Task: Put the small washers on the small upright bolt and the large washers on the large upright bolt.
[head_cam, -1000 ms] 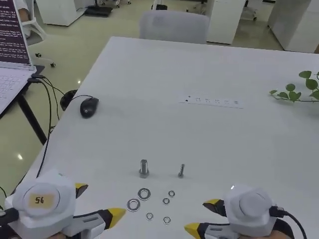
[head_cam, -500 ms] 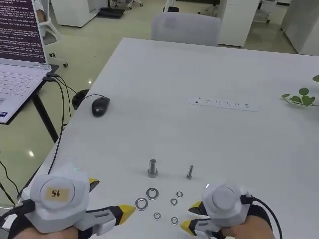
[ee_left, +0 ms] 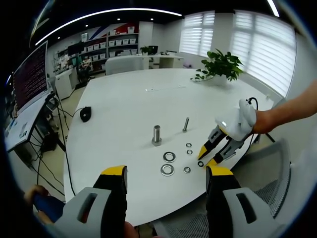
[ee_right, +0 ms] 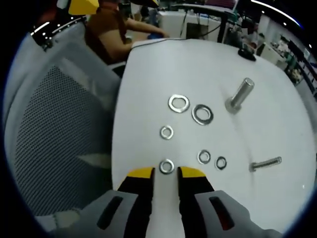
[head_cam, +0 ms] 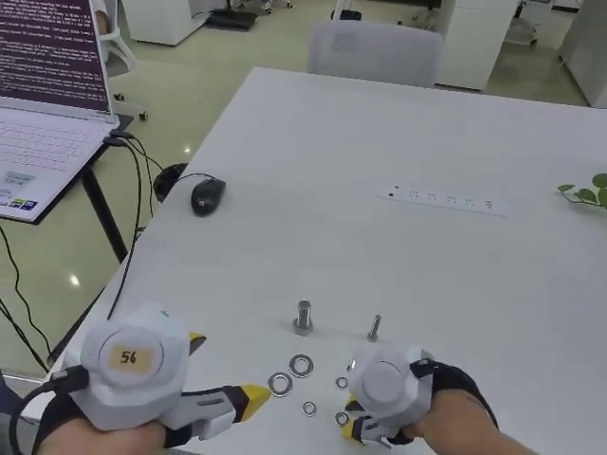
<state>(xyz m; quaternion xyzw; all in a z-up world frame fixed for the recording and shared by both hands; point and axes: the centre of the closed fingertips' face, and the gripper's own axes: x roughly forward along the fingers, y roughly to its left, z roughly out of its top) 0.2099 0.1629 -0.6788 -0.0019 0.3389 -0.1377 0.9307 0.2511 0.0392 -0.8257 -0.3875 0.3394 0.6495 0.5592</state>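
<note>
White left gripper with yellow 56 label, yellow-tipped jaws

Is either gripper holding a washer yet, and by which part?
Nothing is held. The right gripper's open jaws flank a small washer lying flat on the table; the left gripper is open, empty.

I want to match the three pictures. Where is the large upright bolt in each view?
Head view: the large upright bolt stands low centre.
Left gripper view: the large upright bolt is at the middle.
Right gripper view: the large upright bolt is upper right.
Shared landmark: the small bolt beside it.
</note>
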